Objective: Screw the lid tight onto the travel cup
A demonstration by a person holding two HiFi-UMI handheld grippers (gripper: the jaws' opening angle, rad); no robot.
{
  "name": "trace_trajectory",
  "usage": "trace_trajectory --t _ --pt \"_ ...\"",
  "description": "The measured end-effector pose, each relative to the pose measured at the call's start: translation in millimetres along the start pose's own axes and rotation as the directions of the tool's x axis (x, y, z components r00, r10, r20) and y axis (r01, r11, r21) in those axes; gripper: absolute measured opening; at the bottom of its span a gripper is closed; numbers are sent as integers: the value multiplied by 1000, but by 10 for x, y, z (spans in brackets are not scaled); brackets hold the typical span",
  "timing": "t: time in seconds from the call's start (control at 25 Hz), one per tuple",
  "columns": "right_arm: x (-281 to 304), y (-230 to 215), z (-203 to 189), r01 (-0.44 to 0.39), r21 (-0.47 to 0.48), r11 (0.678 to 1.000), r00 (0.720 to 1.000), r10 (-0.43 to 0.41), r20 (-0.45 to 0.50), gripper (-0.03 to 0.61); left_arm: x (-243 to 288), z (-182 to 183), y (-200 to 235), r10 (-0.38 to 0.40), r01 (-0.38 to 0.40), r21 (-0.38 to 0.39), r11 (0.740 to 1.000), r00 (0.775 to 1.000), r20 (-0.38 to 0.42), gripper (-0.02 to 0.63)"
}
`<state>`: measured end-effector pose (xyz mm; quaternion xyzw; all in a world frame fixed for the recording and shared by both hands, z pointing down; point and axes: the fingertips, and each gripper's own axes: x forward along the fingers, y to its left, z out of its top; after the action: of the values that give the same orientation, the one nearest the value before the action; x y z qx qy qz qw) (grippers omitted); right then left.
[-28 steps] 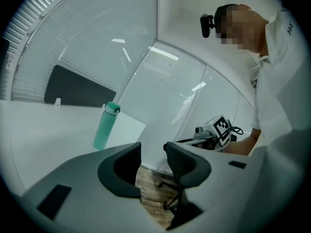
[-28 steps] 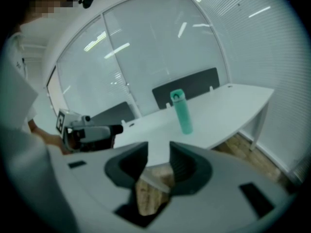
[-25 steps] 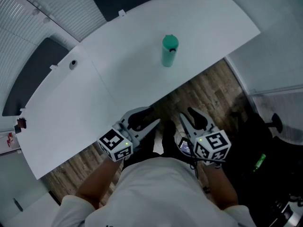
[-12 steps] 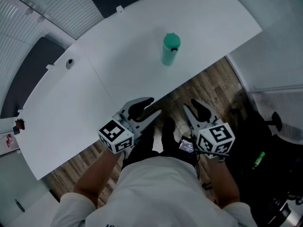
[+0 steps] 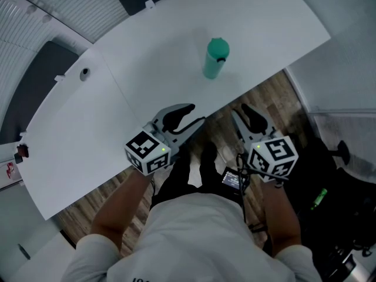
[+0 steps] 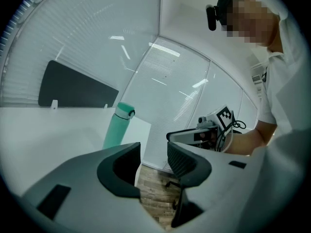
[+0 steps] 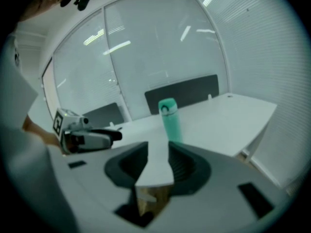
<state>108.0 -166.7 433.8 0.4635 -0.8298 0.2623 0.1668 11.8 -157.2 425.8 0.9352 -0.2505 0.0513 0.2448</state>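
A mint-green travel cup (image 5: pixel 214 59) stands upright on the white table (image 5: pixel 141 63) near its front edge, its lid (image 5: pixel 218 44) sitting on top. My left gripper (image 5: pixel 189 121) hovers at the table's front edge, short of the cup, jaws apart with nothing between them. My right gripper (image 5: pixel 245 117) hangs over the wooden floor in front of the table, also open and empty. The left gripper view has the cup (image 6: pixel 117 126) ahead on the left, beyond the left gripper (image 6: pixel 153 159). From the right gripper (image 7: pixel 158 160) the cup (image 7: pixel 170 120) stands straight ahead.
Dark screen panels (image 5: pixel 32 96) line the table's far side. A cable hole (image 5: pixel 86 73) sits at the table's left. Wooden floor (image 5: pixel 264 96) lies below the front edge, and a black chair (image 5: pixel 338 175) is at the right.
Both grippers have moved forward toward the table and the cup. The left one now reaches the table's front edge. The cup has stayed put.
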Motion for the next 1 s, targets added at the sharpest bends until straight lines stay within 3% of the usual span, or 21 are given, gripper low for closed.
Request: trace_trajectory --t 0.32,0.84,1.0 --pt "244 -175 596 33 -68 997 995 -26 100 135 188 98 240 19 -19 12 1000 1000 2 190" --pt "648 -260 793 33 -141 989 996 -21 87 144 534 196 703 73 -71 71 995 997 -20 234" --pt "749 -257 816 19 -174 985 998 -8 69 181 660 187 826 89 -85 103 991 995 -42 257"
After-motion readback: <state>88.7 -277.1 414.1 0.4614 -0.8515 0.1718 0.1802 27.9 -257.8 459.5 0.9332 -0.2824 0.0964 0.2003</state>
